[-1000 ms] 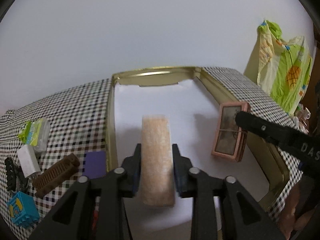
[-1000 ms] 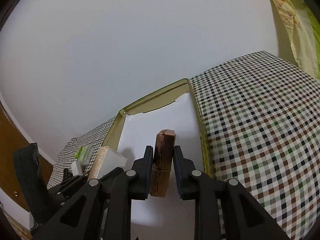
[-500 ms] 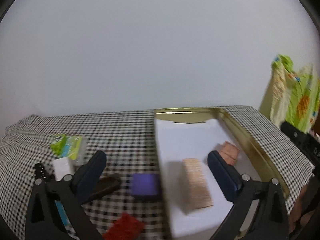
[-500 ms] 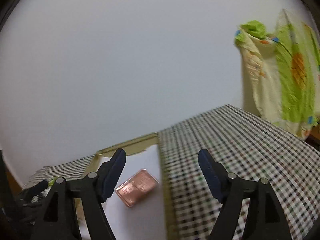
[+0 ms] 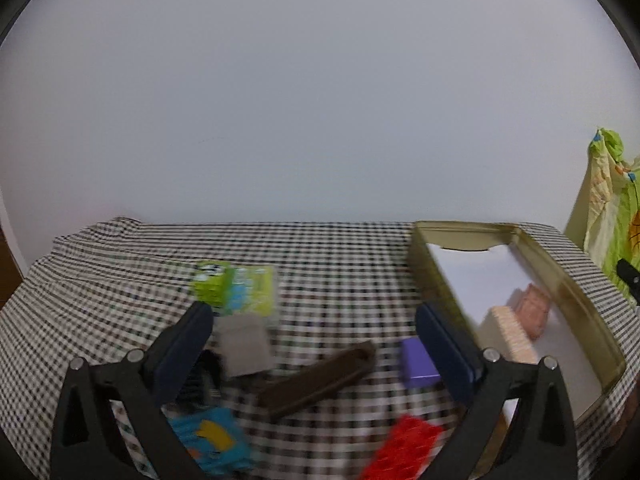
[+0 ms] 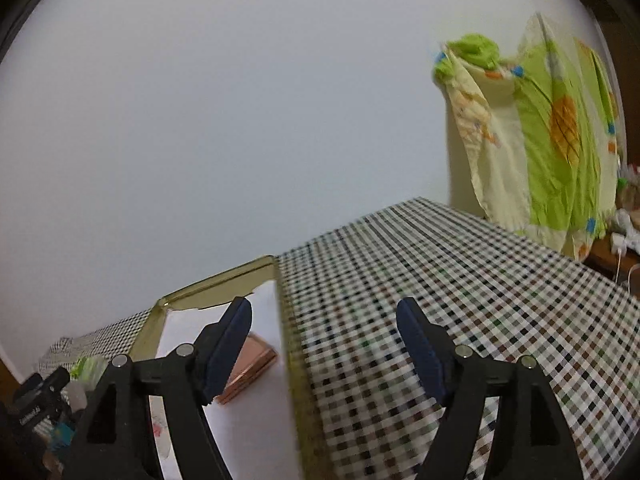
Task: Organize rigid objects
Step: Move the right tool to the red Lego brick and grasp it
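From the left wrist, the left gripper (image 5: 314,334) gapes wide and empty above the checked cloth (image 5: 340,264), over the brown bar (image 5: 316,374), purple block (image 5: 418,364) and grey block (image 5: 244,344). The peach block (image 5: 514,336) it clamped a second ago now lies in the gold tray (image 5: 576,300), beside the pink block (image 5: 534,310).

From the right wrist, the right gripper (image 6: 326,344) is equally wide and empty, straddling the tray's right rim (image 6: 294,380). The copper-pink block (image 6: 250,368) it had gripped lies flat on the white liner, behind its left finger.
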### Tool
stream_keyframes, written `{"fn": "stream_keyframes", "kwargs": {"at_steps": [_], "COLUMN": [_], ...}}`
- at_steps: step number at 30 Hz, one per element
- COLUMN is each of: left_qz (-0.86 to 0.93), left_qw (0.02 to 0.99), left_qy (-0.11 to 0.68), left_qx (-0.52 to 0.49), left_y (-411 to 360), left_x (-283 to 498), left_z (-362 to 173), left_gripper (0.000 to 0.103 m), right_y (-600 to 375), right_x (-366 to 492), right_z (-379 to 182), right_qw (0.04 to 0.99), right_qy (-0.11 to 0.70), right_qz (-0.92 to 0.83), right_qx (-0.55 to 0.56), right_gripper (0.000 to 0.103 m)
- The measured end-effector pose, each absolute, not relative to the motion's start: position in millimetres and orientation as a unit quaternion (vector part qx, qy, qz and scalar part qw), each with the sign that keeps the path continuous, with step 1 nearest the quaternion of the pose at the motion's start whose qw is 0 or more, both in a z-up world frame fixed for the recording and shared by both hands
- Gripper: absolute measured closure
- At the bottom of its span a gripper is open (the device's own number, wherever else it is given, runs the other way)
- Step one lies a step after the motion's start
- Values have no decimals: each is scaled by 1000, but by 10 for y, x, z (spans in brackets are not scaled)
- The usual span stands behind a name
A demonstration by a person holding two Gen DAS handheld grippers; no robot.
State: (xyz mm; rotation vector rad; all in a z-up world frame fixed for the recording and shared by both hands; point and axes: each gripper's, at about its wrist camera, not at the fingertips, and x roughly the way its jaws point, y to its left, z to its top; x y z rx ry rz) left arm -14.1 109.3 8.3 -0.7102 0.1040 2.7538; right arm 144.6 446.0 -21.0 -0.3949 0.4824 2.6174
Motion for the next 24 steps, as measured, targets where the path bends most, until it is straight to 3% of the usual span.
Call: {"fn": "stream_keyframes", "kwargs": {"at_steps": [7, 12, 14, 24], "left_qz": [961, 962, 962, 955], "left_qw": [125, 123, 121, 140], "left_qy": [44, 51, 49, 40], "left_qx": [-243, -237, -239, -259], "left_y": [657, 423, 321, -38], "left_x": [-186, -201, -225, -317], "left_z": [13, -32, -45, -95], "left_gripper": [1, 1, 1, 1], "right_y": [3733, 3139, 2923, 2462], "right_x": [1470, 1278, 1182, 765], "right_z": [-166, -159, -206, -525], "right_qw": [113, 21, -18, -96], "right_qy": [196, 213, 226, 306], "right_qz": [965, 964, 957, 907], "right_qx": [-129, -160, -182, -274], "right_gripper": [27, 56, 60, 62]}}
